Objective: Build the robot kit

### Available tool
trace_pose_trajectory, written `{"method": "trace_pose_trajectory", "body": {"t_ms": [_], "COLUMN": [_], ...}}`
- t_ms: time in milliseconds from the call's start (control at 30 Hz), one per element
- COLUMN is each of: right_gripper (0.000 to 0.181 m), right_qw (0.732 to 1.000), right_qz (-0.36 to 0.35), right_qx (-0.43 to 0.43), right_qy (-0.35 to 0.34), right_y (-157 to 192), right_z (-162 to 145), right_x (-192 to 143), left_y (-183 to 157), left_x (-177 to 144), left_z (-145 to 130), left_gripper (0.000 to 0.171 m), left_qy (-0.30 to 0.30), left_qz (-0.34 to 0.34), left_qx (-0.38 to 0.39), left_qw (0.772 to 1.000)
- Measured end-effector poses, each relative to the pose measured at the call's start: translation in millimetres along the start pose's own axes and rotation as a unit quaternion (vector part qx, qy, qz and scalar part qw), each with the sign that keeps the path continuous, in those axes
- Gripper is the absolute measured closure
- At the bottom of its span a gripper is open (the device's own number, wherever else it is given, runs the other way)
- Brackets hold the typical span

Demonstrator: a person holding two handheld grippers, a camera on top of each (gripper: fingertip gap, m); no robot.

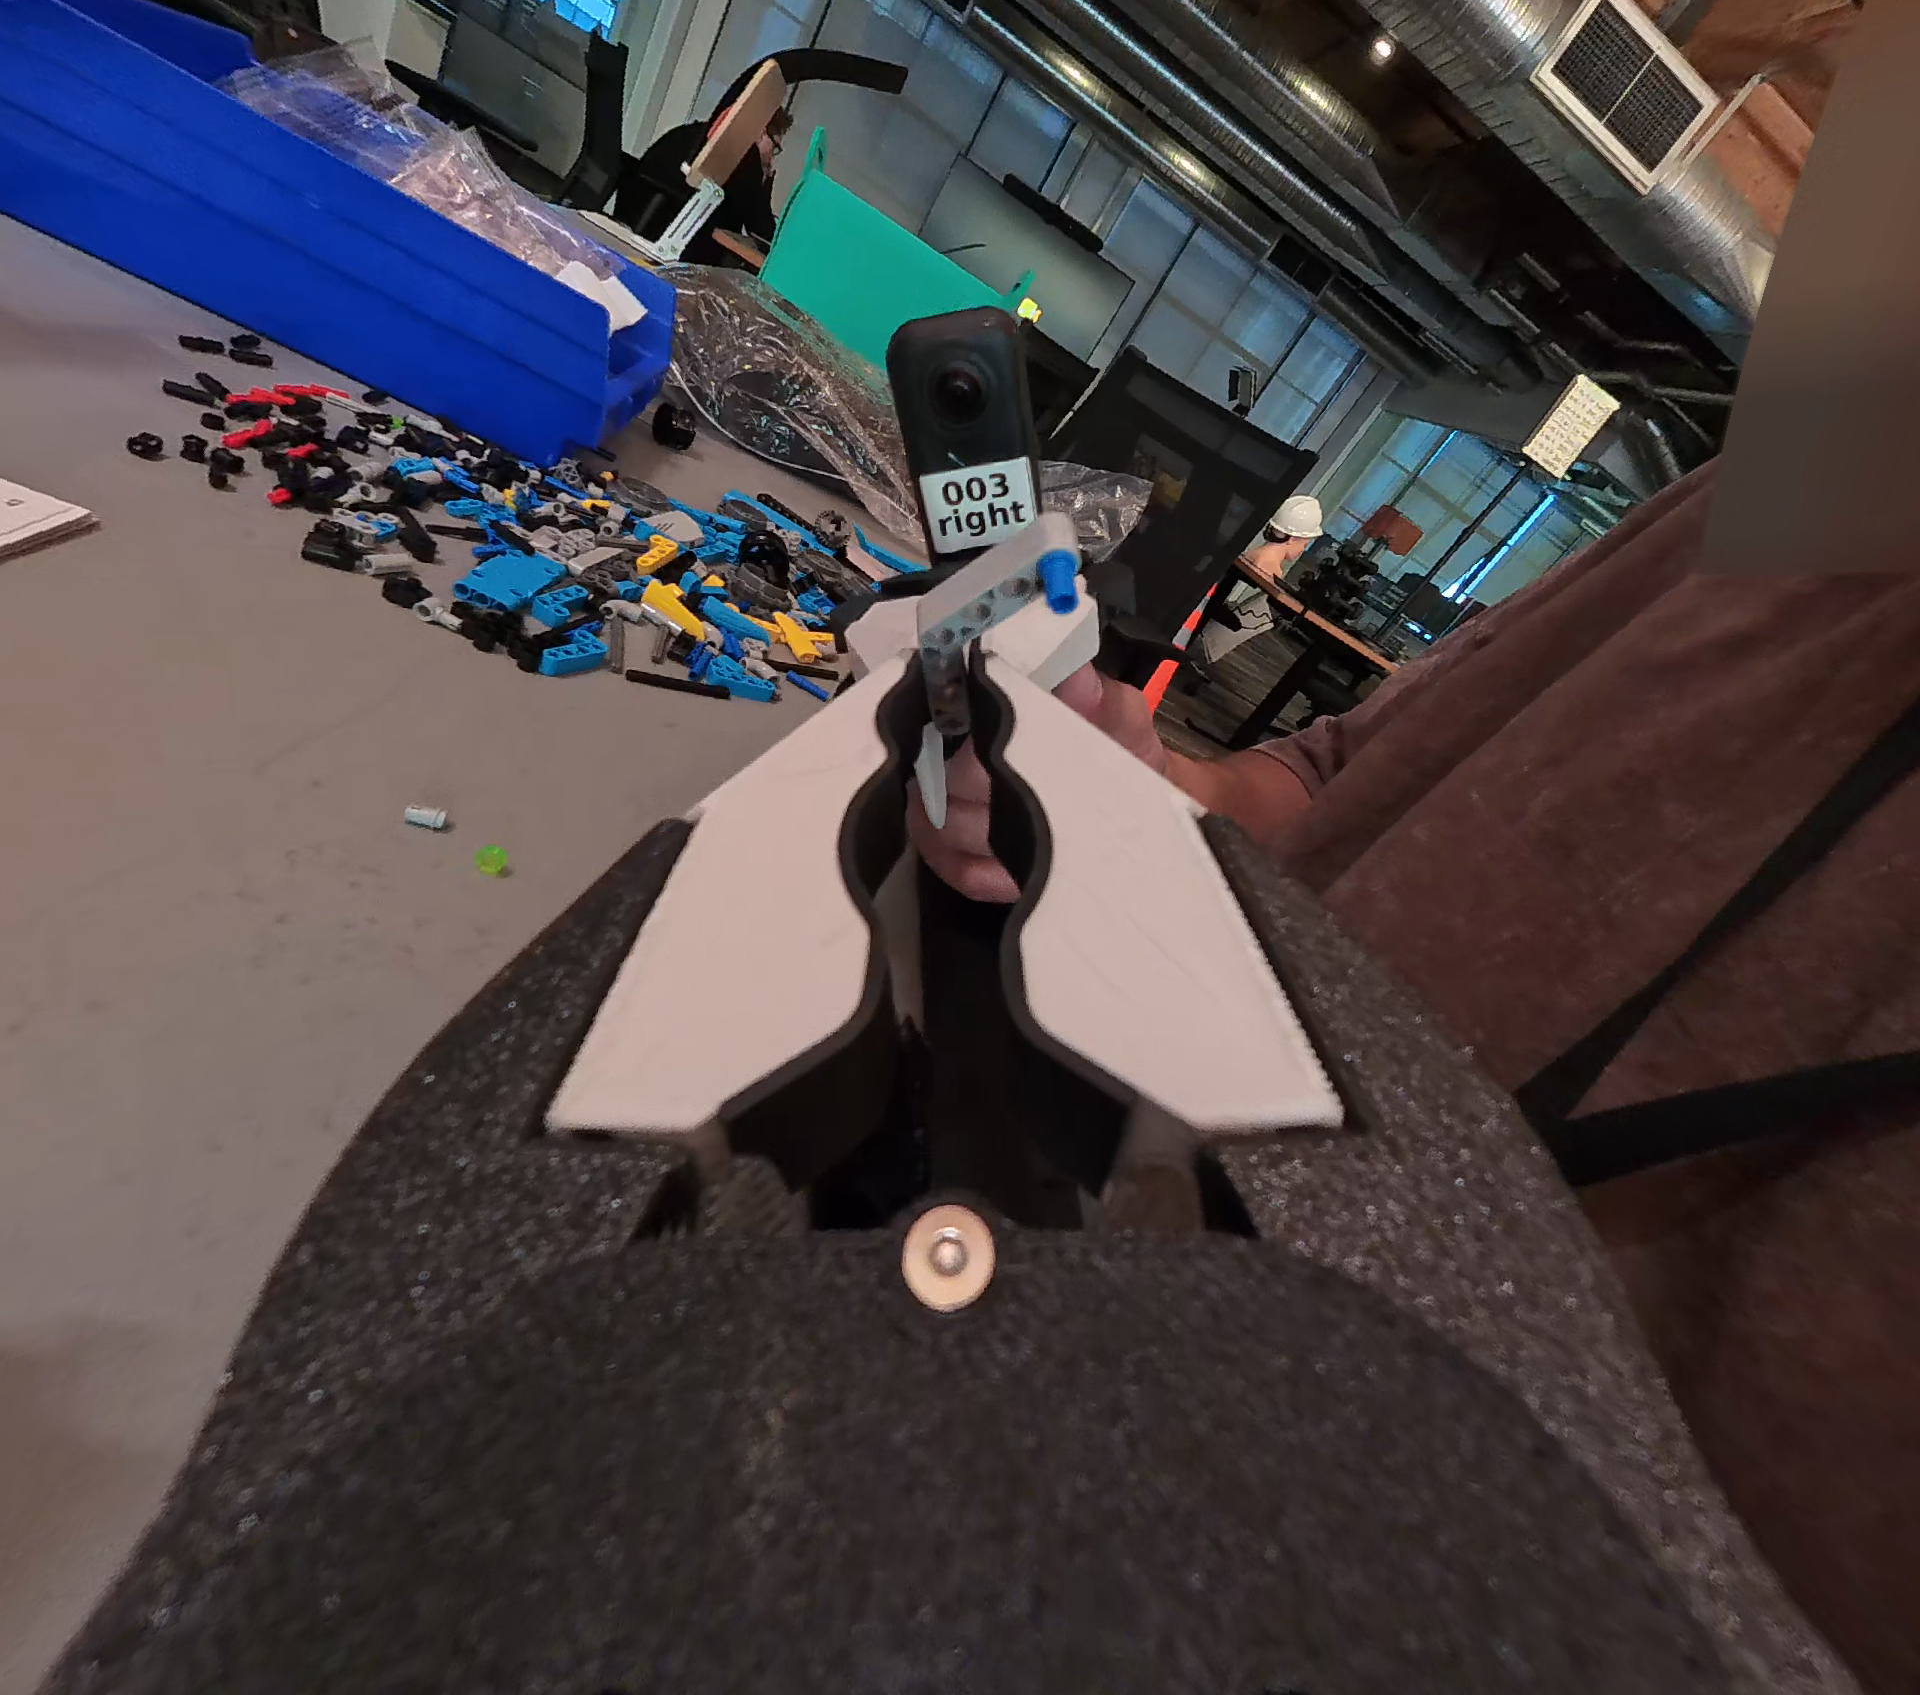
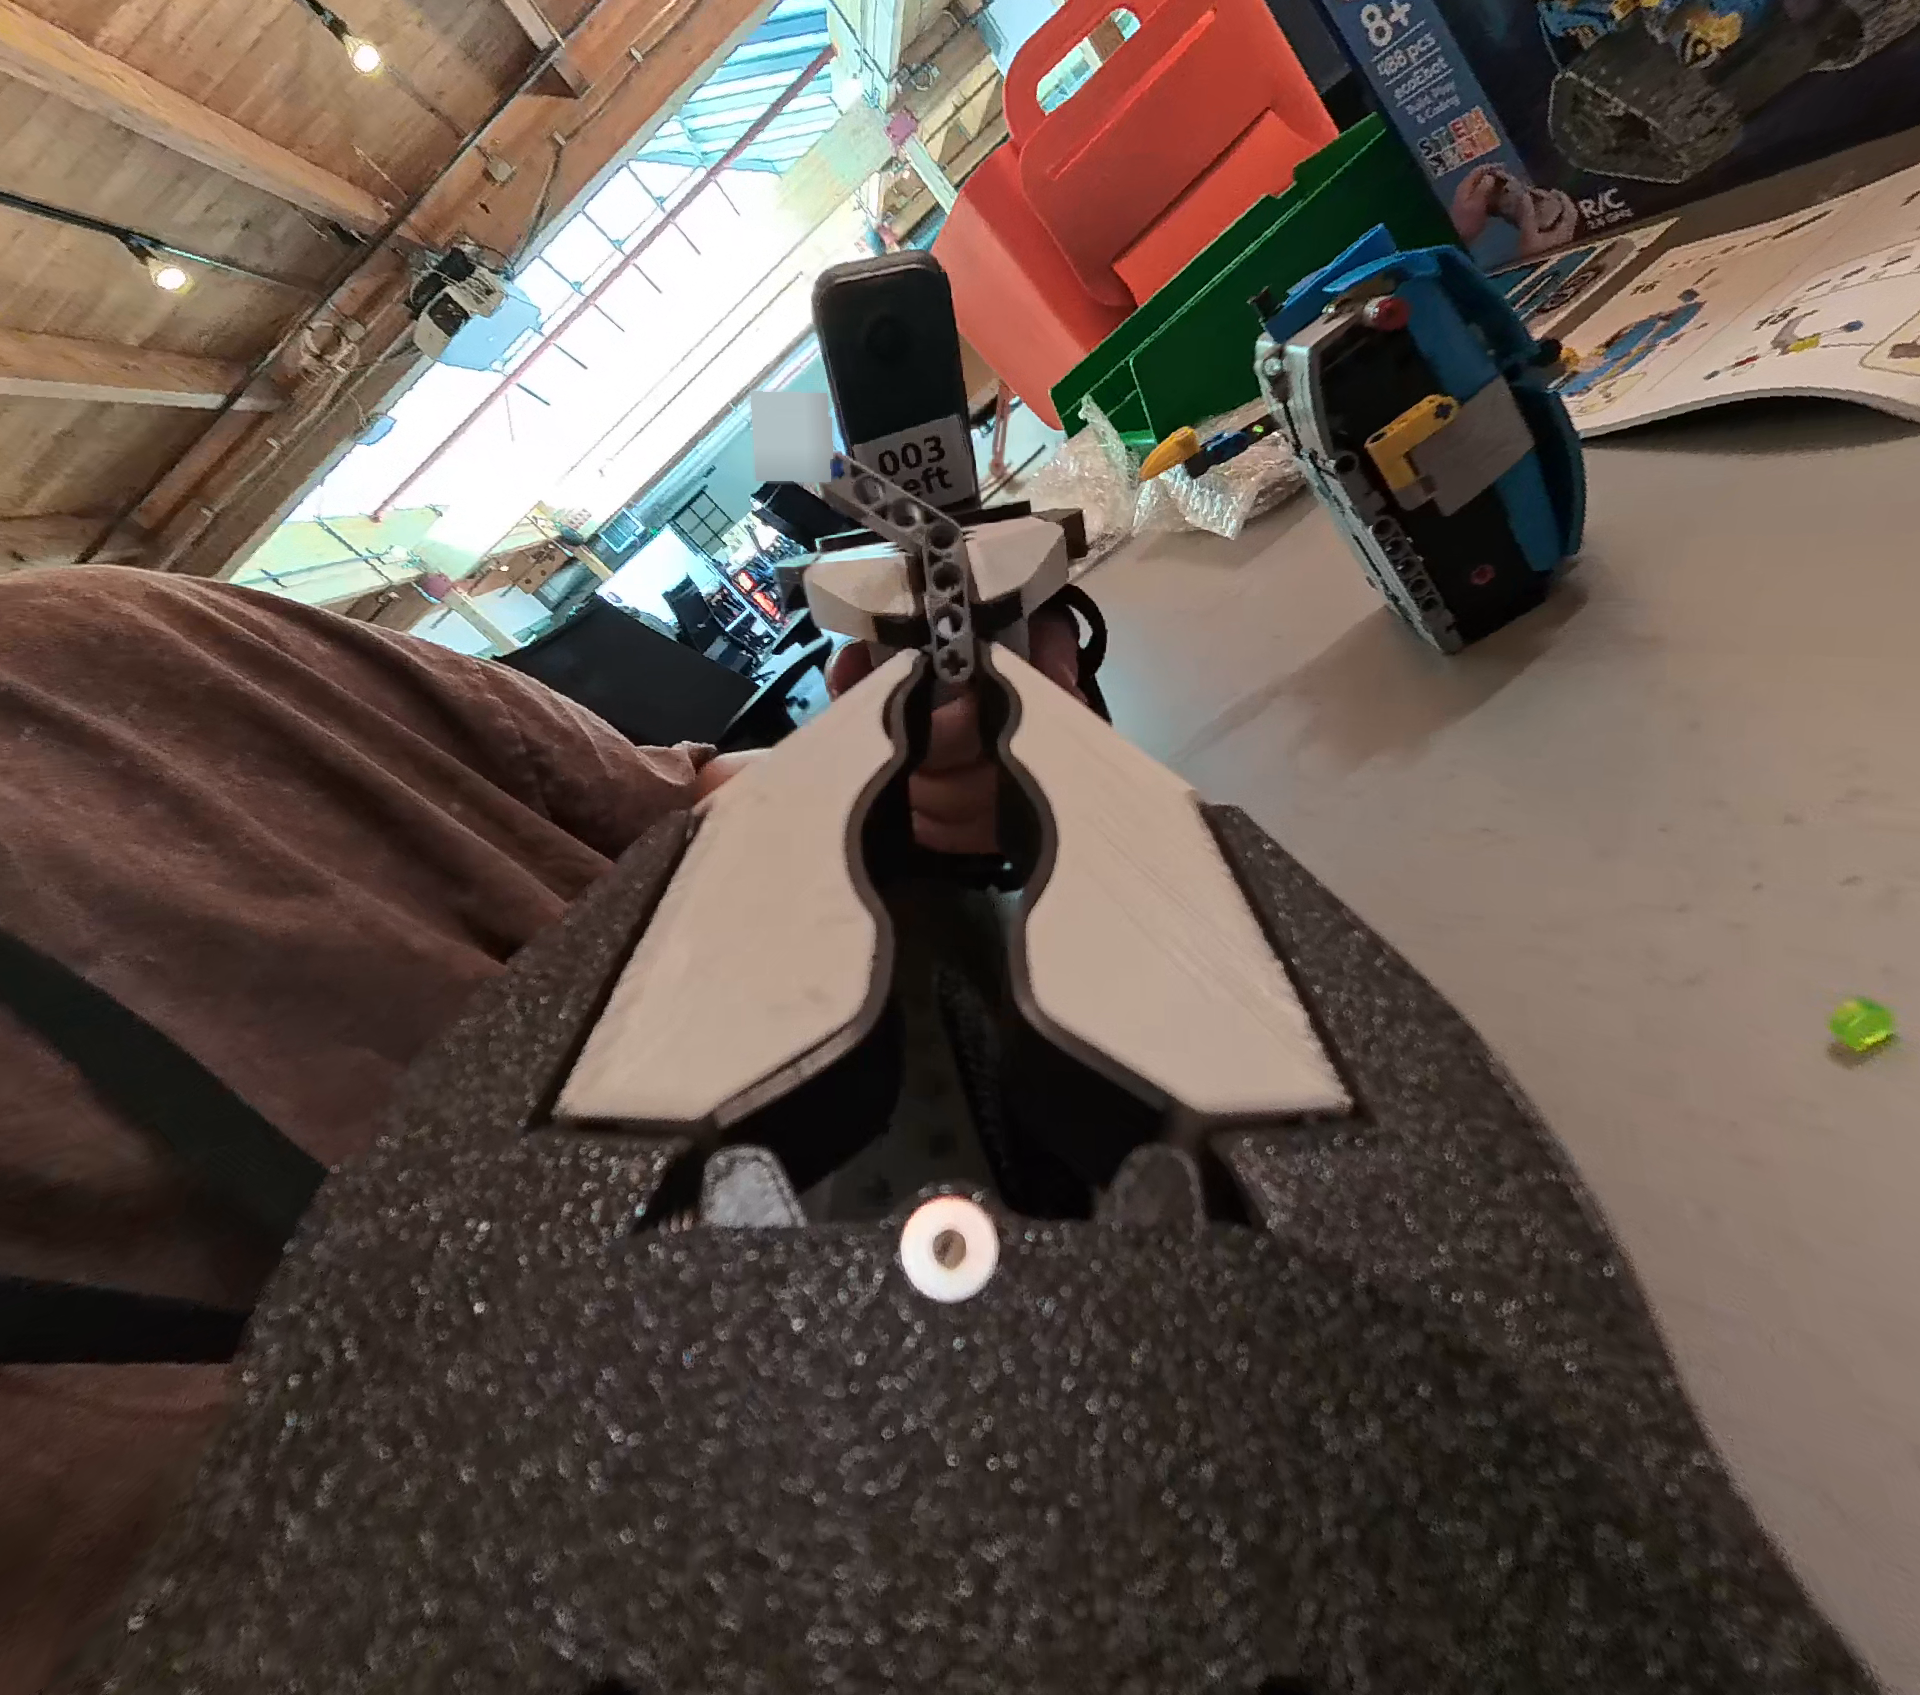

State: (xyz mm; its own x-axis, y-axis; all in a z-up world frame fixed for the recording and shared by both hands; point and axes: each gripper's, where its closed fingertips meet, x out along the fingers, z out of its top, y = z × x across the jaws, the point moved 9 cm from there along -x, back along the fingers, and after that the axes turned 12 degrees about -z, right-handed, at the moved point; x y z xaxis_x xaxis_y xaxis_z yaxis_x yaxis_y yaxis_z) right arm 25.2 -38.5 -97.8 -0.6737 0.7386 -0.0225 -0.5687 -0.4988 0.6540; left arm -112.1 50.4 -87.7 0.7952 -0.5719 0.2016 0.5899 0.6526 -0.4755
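- The left hand-held gripper (image 1: pixel 951 679) and right hand-held gripper (image 2: pixel 951 674) face each other above the surface (image 1: pixel 260 866), each closed on one end of the same grey angled beam (image 1: pixel 982 606).
- The beam is bent, pierced with holes, with a blue pin (image 1: pixel 1057 580) at its far end.
- A pile of loose bricks (image 1: pixel 582 544) lies far left.

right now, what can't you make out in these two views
- left wrist view: lower end of the grey bent beam hidden between the left gripper fingers
- left wrist view: loose brick pile, pieces too small to sort
- right wrist view: toy box cut off by top and right edges
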Motion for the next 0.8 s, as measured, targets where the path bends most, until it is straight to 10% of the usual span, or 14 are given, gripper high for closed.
{"method": "trace_pose_trajectory", "body": {"t_ms": [800], "right_gripper": [0.155], "right_qw": [0.992], "right_qz": [-0.046], "right_qx": [-0.084], "right_qy": [0.077], "right_y": [-9], "right_z": [5], "right_x": [-3], "left_y": [-4], "left_x": [-6], "left_z": [1], "left_gripper": [0.165], "left_qy": [0.053], "left_qz": [0.035], "left_qx": [0.070], "left_qw": [0.996]}}
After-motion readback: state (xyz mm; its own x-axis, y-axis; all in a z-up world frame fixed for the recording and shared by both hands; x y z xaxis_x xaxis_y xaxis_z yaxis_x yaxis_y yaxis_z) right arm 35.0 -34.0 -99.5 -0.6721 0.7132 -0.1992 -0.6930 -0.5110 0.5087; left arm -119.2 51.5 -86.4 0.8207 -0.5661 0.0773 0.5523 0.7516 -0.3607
